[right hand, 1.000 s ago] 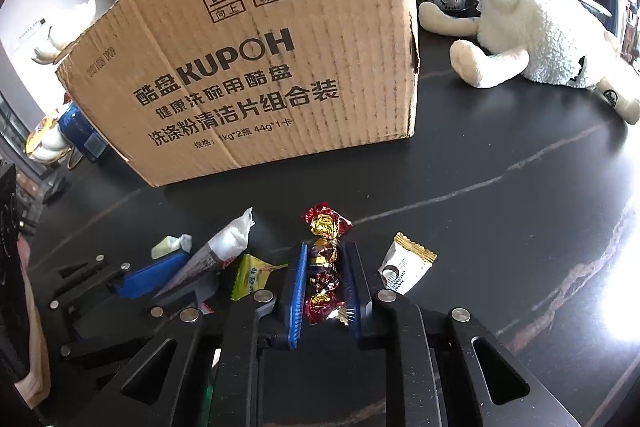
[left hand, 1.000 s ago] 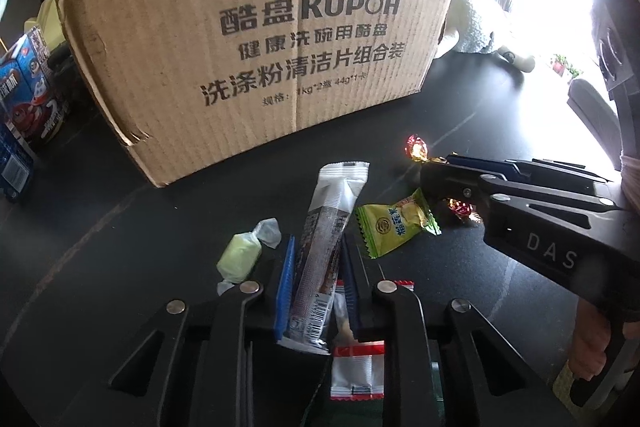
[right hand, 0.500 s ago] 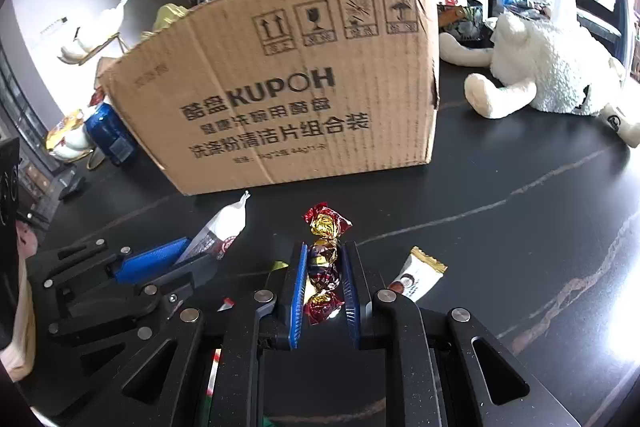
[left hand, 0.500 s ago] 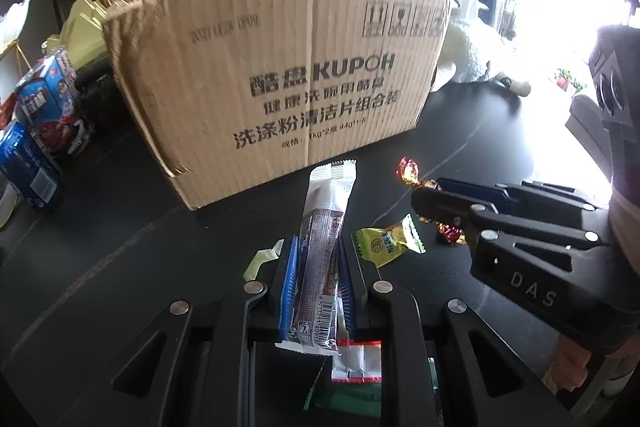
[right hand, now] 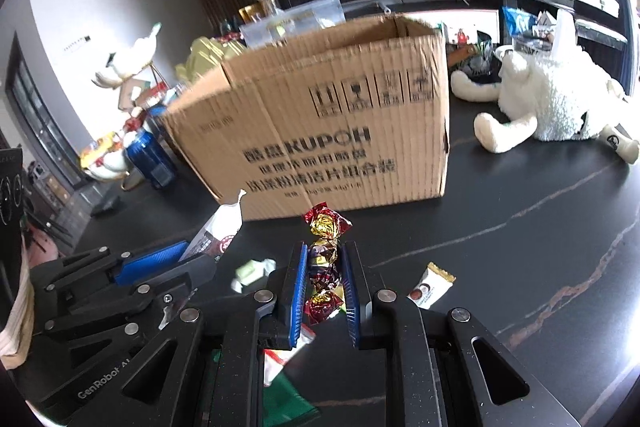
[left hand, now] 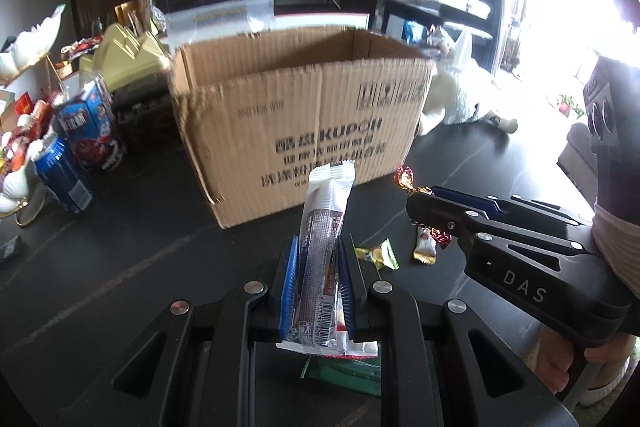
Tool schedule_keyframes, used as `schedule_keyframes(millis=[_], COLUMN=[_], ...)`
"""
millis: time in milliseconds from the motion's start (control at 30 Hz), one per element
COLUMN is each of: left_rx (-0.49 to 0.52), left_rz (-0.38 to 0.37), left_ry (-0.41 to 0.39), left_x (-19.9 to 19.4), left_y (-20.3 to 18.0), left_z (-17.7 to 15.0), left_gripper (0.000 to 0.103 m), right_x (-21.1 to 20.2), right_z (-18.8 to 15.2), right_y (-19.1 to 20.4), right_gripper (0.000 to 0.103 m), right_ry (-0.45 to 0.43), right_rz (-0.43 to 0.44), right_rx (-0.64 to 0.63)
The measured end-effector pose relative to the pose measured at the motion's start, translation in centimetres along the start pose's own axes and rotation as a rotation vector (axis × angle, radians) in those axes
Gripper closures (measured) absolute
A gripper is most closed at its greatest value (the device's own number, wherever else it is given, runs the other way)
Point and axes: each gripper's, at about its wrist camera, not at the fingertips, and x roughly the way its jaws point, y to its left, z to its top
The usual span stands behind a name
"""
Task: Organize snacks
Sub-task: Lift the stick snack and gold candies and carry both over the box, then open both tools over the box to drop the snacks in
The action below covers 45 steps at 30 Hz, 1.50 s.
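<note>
A: What has the left gripper (left hand: 318,279) got?

B: Its blue pads are clamped on a long white and brown snack stick (left hand: 324,247), held upright, with the top end poking up in front of the cardboard box (left hand: 304,115). In the right wrist view the same stick (right hand: 218,237) leans toward 1 o'clock out of the left gripper (right hand: 180,257).

A: And the right gripper (right hand: 324,279)?

B: Squeezed shut on a red and gold foil candy (right hand: 324,259), with one twisted end sticking out at 12 o'clock past the fingertips. From the left wrist view that candy (left hand: 406,179) shows at the tip of the right gripper (left hand: 424,201), at about 2 o'clock from the stick.

A: Where is the box?

B: At 12 o'clock from both grippers, standing on the black table (right hand: 520,219) with its top open. Its inside is too blurred to read.

A: Any loose snacks?

B: A yellow-green packet (left hand: 378,253) lies just right of the left gripper, and a gold-ended white packet (right hand: 430,285) lies at 3 o'clock from the right one. A pale green wrapped candy (right hand: 252,273) sits between the two grippers. A red-and-white sachet (right hand: 280,355) lies under the right gripper

A: Anything else around?

B: A white plush toy (right hand: 556,107) at 2 o'clock of the box, and a blue can (left hand: 64,175) at its 9 o'clock
</note>
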Motion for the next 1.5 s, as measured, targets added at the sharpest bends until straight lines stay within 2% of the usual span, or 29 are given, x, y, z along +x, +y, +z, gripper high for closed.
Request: schedule_keyframes(millis=[500, 900, 1200, 1500], left_rx=[-0.005, 0.017, 0.031, 0.023], left_rz=[0.004, 0.005, 0.008, 0.012], left_ry=[-0.112, -0.154, -0.153, -0.118], left_x=[-5.8, -7.2, -6.1, -2.3], left_y=[0.1, 0.8, 1.4, 3.0], left_z=[4.2, 8.7, 12.4, 14.8], left_gripper=[0.083, 0.083, 0.083, 0.083], right_x=[-5.4, -6.1, -4.7, -1.9], right_z=[4.5, 9.1, 12.5, 14.9], right_y=[2.5, 3.4, 3.0, 2.4], right_gripper=[0.084, 0.084, 0.084, 0.084], right_ry=[-0.116, -0.131, -0.112, -0.092], right_rz=[0.027, 0.011, 0.007, -0.02], right_rx=[-0.034, -0.068, -0.064, -0.071])
